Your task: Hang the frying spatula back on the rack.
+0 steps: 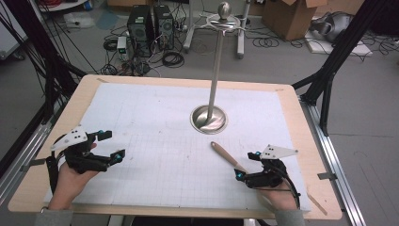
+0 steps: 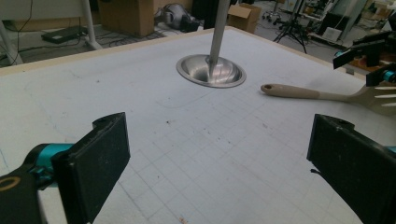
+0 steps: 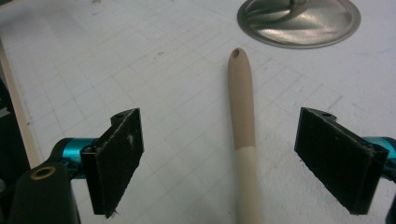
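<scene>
Left tongs point(image 1: 109, 144) sit at the table's point(image 1: 141, 117) near left, jaws wide apart, nothing between them. Right tongs point(image 1: 248, 165), also spread, straddle the spatula point(image 3: 243, 126) handle without touching; it points toward the stand's steel base point(image 1: 209, 118).

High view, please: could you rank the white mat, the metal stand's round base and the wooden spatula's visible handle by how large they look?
1. White mat, by far the largest; it covers most of the table.
2. Round base and spatula handle: too alike to rank. The handle looks slightly longer, the base wider, and the right gripper hides the spatula's far end.
</scene>
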A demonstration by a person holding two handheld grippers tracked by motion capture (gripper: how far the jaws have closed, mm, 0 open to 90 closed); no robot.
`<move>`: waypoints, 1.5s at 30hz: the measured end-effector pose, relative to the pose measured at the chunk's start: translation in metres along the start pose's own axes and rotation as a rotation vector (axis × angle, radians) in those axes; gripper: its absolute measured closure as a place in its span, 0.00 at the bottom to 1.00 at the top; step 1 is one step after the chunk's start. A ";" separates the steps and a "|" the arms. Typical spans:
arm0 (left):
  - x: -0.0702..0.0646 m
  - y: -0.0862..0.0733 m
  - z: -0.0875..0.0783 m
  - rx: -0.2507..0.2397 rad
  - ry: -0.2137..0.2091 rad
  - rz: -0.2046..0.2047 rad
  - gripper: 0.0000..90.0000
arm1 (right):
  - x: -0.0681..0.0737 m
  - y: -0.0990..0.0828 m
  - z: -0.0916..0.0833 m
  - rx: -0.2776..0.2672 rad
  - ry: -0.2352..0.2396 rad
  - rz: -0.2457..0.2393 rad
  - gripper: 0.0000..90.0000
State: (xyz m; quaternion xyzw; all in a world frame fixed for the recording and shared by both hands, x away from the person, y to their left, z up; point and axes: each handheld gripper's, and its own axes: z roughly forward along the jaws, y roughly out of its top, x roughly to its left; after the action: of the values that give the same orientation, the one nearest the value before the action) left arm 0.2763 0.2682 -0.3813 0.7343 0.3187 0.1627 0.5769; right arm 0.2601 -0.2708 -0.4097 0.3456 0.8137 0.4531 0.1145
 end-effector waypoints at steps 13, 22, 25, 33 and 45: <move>0.000 -0.001 0.002 0.006 -0.004 -0.003 0.07 | -0.008 -0.011 0.001 0.011 -0.063 0.029 0.17; 0.000 -0.002 0.003 0.008 -0.006 -0.005 0.07 | -0.007 -0.017 0.004 0.024 -0.091 0.044 0.17; 0.002 -0.002 0.003 0.008 -0.002 -0.007 0.07 | -0.007 -0.020 0.007 0.032 -0.108 0.044 0.18; 0.001 -0.003 0.003 0.009 -0.003 -0.011 0.07 | -0.009 -0.028 0.009 0.033 -0.130 0.050 0.24; 0.001 -0.004 0.004 0.020 -0.001 -0.006 0.07 | -0.005 -0.034 0.009 0.050 -0.195 0.057 0.43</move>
State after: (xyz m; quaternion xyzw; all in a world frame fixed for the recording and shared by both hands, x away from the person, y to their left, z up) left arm 0.2788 0.2666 -0.3860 0.7391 0.3222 0.1572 0.5703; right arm 0.2528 -0.2804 -0.4438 0.4138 0.7997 0.3998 0.1716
